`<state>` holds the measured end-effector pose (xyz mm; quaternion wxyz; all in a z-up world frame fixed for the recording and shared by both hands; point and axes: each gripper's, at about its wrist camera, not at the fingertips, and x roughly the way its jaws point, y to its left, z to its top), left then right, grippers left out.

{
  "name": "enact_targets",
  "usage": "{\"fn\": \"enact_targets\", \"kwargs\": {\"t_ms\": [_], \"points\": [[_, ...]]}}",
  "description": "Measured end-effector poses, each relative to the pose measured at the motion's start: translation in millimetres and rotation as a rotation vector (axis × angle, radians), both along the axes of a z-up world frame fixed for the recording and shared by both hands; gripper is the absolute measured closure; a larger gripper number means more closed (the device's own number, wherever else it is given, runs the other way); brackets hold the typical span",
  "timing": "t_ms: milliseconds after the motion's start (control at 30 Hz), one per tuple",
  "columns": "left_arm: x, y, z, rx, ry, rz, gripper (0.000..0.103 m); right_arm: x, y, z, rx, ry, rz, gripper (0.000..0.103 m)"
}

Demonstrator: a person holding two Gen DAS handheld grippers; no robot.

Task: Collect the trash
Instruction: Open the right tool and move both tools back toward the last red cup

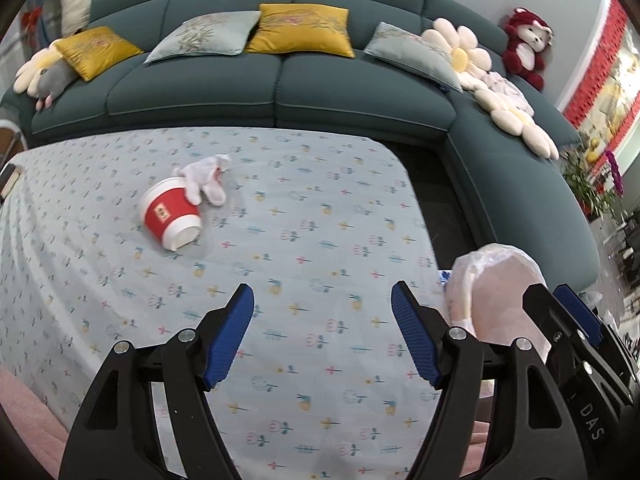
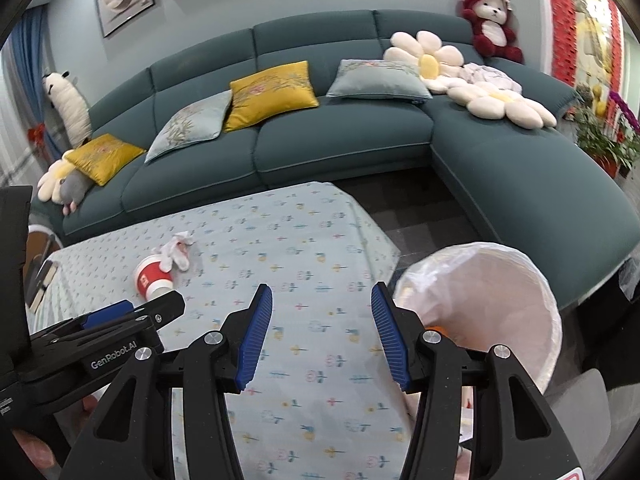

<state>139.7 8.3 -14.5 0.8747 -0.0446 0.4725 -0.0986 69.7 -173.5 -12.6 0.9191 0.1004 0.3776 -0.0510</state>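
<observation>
Sofa (image 1: 280, 80) sat far ahead of both tongs, cushions + plush toys on it. Table (image 1: 320, 208) w/ floral cloth lay under both. Bin (image 2: 480, 304) w/ clear liner stood at table's edge, just right of R gripper (image 2: 322, 336), touching nothing. Cup (image 1: 170, 216), red/white, lay tipped on its side ahead-left of L gripper (image 1: 322, 334), well apart. Crumpled tissue (image 1: 206, 178) was touching cup's far end. L jaws were spread wide, nothing between. R jaws likewise apart, empty. L gripper sat left of R, close alongside.
</observation>
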Motion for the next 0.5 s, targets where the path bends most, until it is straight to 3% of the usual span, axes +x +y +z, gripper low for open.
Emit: {"fn": "enact_targets", "kwargs": {"t_ms": [500], "points": [[29.2,91.5,-27.8,-0.018,0.065,0.170,0.035,38.9,74.8,-17.0,0.000,0.049,0.130,0.053]]}}
